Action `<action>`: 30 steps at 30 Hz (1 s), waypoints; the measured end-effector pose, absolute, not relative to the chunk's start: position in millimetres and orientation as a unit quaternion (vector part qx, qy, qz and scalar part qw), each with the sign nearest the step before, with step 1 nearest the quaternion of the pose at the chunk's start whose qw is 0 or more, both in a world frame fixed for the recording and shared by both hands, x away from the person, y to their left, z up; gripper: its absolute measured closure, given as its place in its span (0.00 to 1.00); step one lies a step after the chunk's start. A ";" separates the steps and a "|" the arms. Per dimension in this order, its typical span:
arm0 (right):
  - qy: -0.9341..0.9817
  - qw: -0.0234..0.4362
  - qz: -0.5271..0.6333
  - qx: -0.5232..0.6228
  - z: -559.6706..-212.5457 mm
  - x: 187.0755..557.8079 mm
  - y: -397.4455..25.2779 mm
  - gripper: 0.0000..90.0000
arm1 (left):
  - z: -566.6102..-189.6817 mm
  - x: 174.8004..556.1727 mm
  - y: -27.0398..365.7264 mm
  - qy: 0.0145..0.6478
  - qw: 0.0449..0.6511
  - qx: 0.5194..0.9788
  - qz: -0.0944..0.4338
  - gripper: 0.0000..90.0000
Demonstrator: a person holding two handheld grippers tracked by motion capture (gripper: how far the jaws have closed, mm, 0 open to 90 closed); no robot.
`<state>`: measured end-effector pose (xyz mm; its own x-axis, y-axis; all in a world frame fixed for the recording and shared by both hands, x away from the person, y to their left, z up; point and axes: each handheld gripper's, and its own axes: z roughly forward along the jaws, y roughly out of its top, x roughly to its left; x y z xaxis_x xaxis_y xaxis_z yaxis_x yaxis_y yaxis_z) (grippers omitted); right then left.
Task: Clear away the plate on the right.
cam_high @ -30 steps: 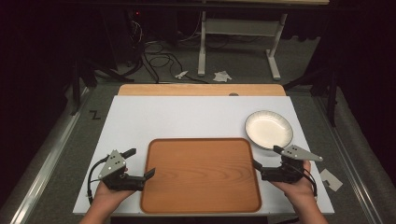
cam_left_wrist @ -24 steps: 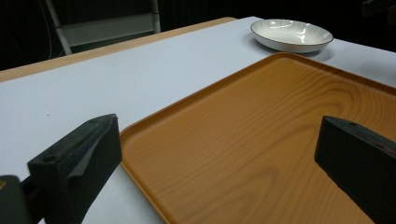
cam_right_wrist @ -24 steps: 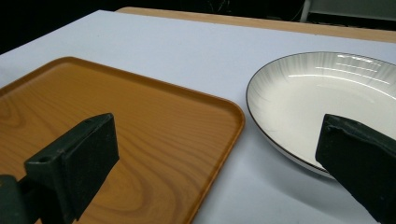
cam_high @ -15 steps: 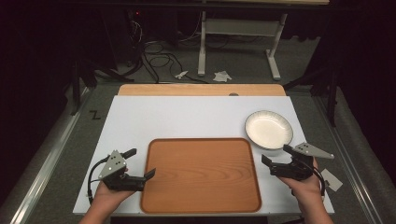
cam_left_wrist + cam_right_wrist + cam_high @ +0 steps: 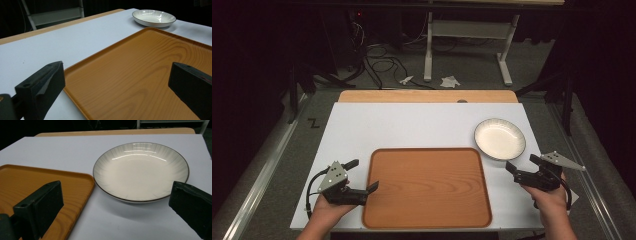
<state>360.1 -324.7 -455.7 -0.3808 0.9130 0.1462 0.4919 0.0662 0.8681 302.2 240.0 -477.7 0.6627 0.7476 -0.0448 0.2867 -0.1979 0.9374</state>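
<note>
At the near table edge, both grippers released, nothing held.
Left gripper jaws spread across the left rim of the rectangular orange wooden tray; right gripper wide apart, just short of the round white dark-rimmed ceramic plate. Plate sits beside tray's far right corner, apart. Bare white tabletop beyond.

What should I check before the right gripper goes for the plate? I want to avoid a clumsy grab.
1. Right gripper open: ok, jaws stand wide apart.
2. Plate lined up between the jaws: ok in the right gripper view.
3. Plate empty and flat on the table: ok.
4. Plate free of the tray: ok, a narrow gap shows.
5. Tray empty: ok.
6. Left gripper out of the way: ok, open at the tray's left edge; contact with the tray cannot tell.
</note>
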 end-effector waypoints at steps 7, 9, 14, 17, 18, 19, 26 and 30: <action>0.686 0.233 0.446 0.525 -462.4 364.0 -340.6 0.00 | -477.7 302.0 239.5 0.345 0.528 0.745 0.217 0.02; 0.682 0.233 0.441 0.535 -465.0 365.0 -347.0 0.00 | -477.7 302.0 239.6 0.345 0.528 0.745 0.217 0.02; 0.677 0.235 0.436 0.545 -467.8 365.9 -353.6 0.00 | -477.7 302.0 239.7 0.344 0.529 0.745 0.217 0.02; 0.675 0.233 0.433 0.550 -469.8 366.6 -356.8 0.00 | -477.6 302.0 239.7 0.344 0.530 0.744 0.218 0.02; 0.675 0.233 0.432 0.551 -470.0 366.7 -357.2 0.00 | -477.5 301.9 239.7 0.344 0.530 0.744 0.218 0.02; 0.675 0.234 0.432 0.550 -470.2 366.9 -357.3 0.00 | -477.5 301.8 239.7 0.343 0.530 0.744 0.219 0.02; 0.683 0.233 0.429 0.544 -471.7 368.0 -353.6 0.00 | -477.5 301.9 239.5 0.343 0.528 0.745 0.219 0.02; 0.684 0.227 0.427 0.545 -472.9 369.9 -352.1 0.00 | -477.2 301.8 239.6 0.341 0.528 0.746 0.221 0.02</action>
